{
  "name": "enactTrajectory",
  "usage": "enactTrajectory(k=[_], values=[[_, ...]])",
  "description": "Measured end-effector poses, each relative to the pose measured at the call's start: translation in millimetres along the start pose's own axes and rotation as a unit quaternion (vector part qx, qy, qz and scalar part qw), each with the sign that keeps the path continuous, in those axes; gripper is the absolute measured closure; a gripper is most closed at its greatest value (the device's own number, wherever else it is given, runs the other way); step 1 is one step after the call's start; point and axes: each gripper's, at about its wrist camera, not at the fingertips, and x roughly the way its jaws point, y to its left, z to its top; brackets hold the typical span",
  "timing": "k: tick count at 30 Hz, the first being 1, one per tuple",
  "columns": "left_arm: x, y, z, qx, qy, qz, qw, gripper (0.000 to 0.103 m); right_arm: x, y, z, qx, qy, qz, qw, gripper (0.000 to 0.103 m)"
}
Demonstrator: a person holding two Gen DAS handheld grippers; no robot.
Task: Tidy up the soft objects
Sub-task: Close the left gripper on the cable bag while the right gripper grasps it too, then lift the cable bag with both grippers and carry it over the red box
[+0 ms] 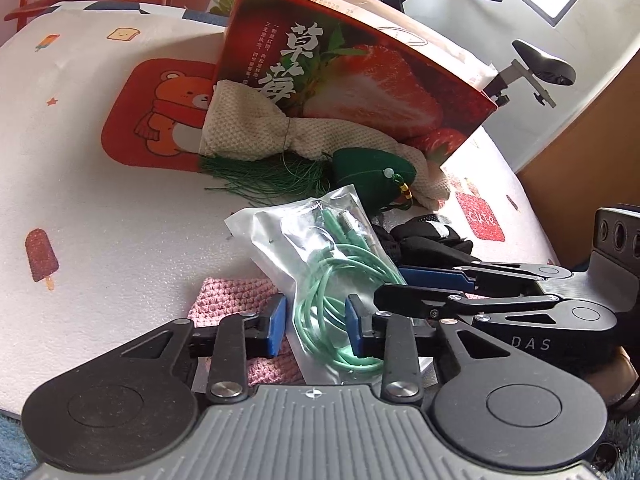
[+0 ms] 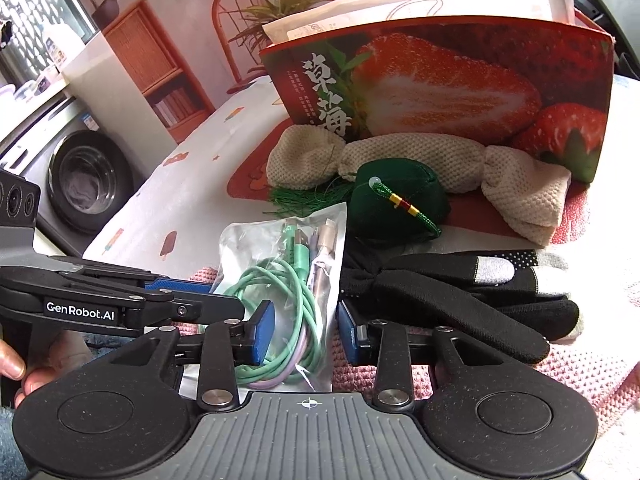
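Observation:
A clear plastic bag of mint-green cables lies across a pink knitted piece and black gloves. My left gripper straddles the bag's near end, its blue pads a narrow gap apart, with no visible pinch. My right gripper does the same from the other side. Beyond lie a dark green pouch with a tassel and a cream knitted, candy-shaped cushion.
A tall strawberry-printed box stands behind the cushion on a white mat printed with ice lollies. A washing machine is at far left, a bike saddle and wooden panel at right. A hand grips the left tool.

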Motion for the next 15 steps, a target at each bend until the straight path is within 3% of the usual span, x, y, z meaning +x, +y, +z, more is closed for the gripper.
enactTrajectory(k=[7, 15], values=[[2, -5, 4, 0.022, -0.002, 0.005, 0.9997, 0.072, 2, -4, -2, 0.023, -0.002, 0.012, 1.0, 0.066], [-4, -21, 15, 0.076, -0.021, -0.002, 0.9969, 0.073, -13, -2, 0, 0.029, -0.039, 0.013, 0.999, 0.074]])
